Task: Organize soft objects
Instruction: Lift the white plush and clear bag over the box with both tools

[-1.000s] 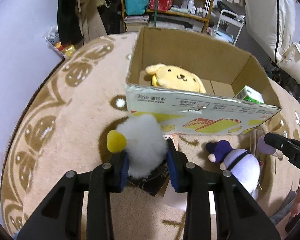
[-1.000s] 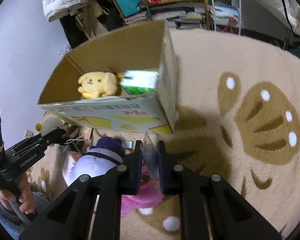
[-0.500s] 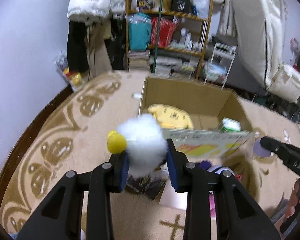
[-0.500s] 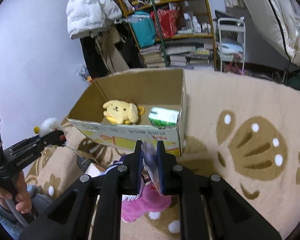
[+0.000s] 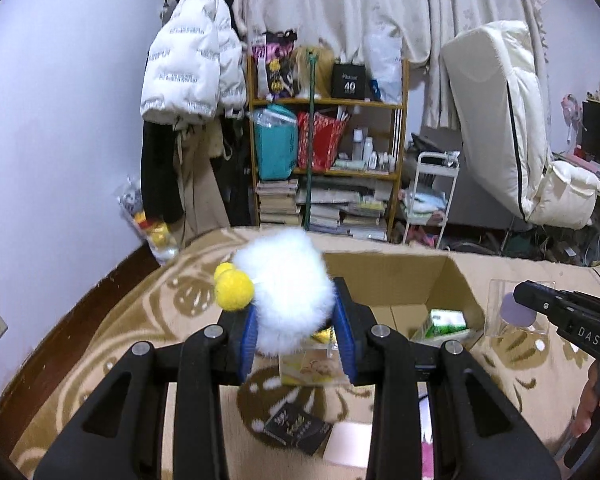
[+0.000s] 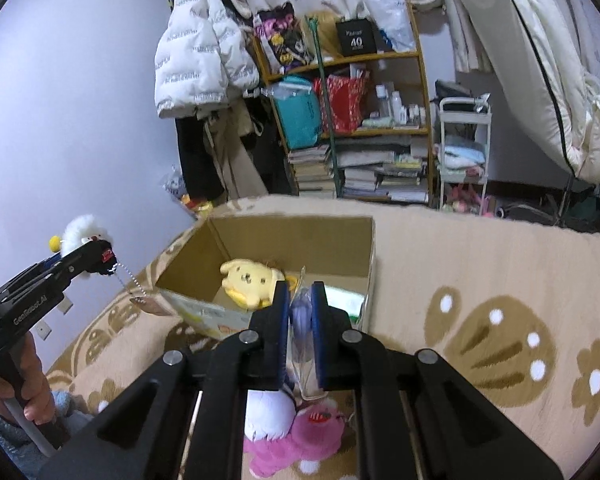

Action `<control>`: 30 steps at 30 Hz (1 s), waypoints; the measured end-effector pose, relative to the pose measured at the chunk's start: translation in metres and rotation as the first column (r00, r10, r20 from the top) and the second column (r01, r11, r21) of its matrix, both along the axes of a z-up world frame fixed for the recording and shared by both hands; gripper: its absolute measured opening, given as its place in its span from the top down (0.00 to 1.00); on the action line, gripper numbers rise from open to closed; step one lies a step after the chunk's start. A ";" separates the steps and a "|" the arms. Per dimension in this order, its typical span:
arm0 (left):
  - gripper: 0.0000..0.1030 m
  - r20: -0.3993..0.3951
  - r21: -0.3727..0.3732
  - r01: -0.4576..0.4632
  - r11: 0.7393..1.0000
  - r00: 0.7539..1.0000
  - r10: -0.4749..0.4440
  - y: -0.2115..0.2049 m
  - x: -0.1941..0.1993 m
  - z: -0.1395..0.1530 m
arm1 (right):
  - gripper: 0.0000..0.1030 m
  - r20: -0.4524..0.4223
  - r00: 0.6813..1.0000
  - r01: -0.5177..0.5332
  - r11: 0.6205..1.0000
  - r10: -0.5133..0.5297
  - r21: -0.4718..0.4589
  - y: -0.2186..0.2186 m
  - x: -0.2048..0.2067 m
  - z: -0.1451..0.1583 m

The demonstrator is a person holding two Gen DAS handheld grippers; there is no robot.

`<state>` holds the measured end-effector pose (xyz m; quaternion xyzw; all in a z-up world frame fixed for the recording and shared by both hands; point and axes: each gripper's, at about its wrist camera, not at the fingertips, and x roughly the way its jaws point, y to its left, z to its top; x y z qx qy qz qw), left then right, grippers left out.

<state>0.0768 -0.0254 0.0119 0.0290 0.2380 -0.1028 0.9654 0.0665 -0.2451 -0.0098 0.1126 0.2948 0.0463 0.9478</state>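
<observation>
My left gripper (image 5: pixel 294 330) is shut on a fluffy white plush with yellow pom-poms (image 5: pixel 286 288), held in the air in front of the open cardboard box (image 5: pixel 384 276). The plush also shows in the right wrist view (image 6: pixel 82 234), with a bead chain and tag hanging from it. My right gripper (image 6: pixel 300 314) is shut on a clear plastic packet with a lilac puff (image 6: pixel 301 320), also seen in the left wrist view (image 5: pixel 516 310), above the box's near wall. A yellow dog plush (image 6: pixel 250 280) and a green carton (image 5: pixel 444 320) lie in the box (image 6: pixel 292 240).
A white-and-purple plush (image 6: pixel 270 416) and a pink plush (image 6: pixel 296 446) lie on the beige patterned rug (image 6: pixel 480 288) below my right gripper. A dark booklet (image 5: pixel 298 426) lies on the rug. A cluttered shelf (image 5: pixel 328 148), hanging coats and a white cart stand behind the box.
Both grippers have risen from rug level with their loads and tilted up, so the room now fills the views. The white plush and the puff packet are lifted toward the box.
</observation>
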 end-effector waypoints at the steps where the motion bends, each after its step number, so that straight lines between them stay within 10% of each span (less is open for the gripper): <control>1: 0.69 0.014 0.001 0.002 1.000 1.000 -0.002 -0.001 0.001 0.003 | 0.89 0.015 1.000 0.003 1.000 -0.002 -0.007 0.000 0.001 0.003; 15: 0.69 0.091 0.016 0.028 0.999 0.995 -0.029 -0.023 0.029 0.007 | 0.89 0.146 0.989 0.039 0.991 -0.021 -0.125 0.011 0.021 0.021; 30: 0.68 -0.118 -0.016 0.102 0.995 0.988 -0.103 -0.044 0.070 -0.042 | 0.89 0.065 0.997 -0.031 0.995 0.037 -0.091 0.015 0.065 -0.014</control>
